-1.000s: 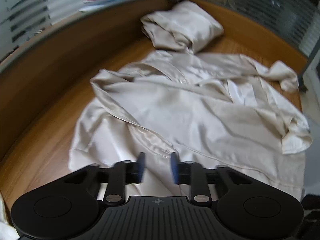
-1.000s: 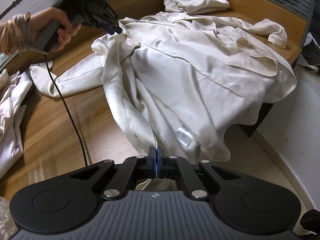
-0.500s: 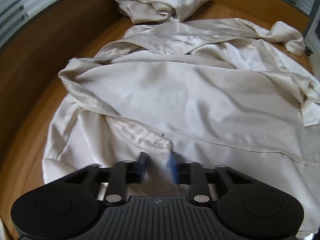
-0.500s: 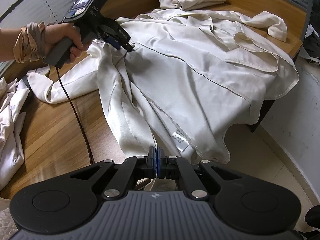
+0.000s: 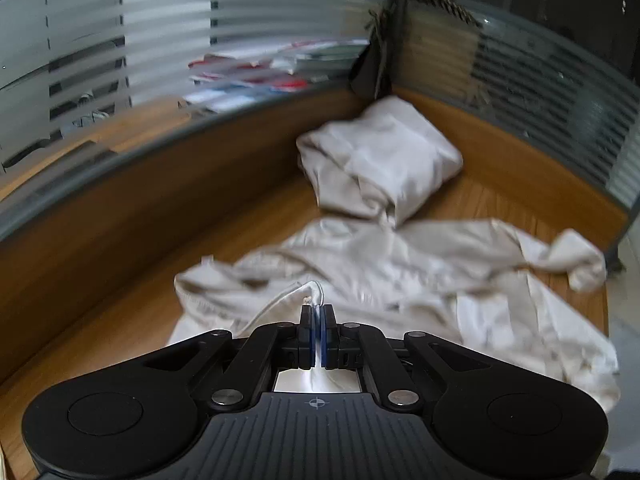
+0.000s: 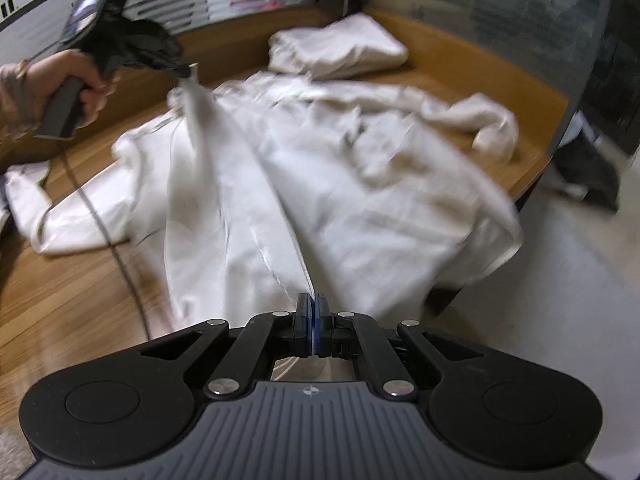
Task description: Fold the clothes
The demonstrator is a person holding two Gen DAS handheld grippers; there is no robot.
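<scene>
Across the wooden desk (image 6: 72, 280) lies the cream satin garment (image 6: 360, 208); left gripper (image 6: 188, 70) has just clamped its far edge, right gripper (image 6: 313, 316) clenched on the near hem; cloth runs taut between them, long axis slanting away leftward.

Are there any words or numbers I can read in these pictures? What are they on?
No words or numbers can be read.
The screen on the left gripper glows, but it is too blurred to read.
The papers behind the glass are too blurred.
The garment shows no readable label.
The crosshair sign on the gripper body is a symbol, not text.
</scene>
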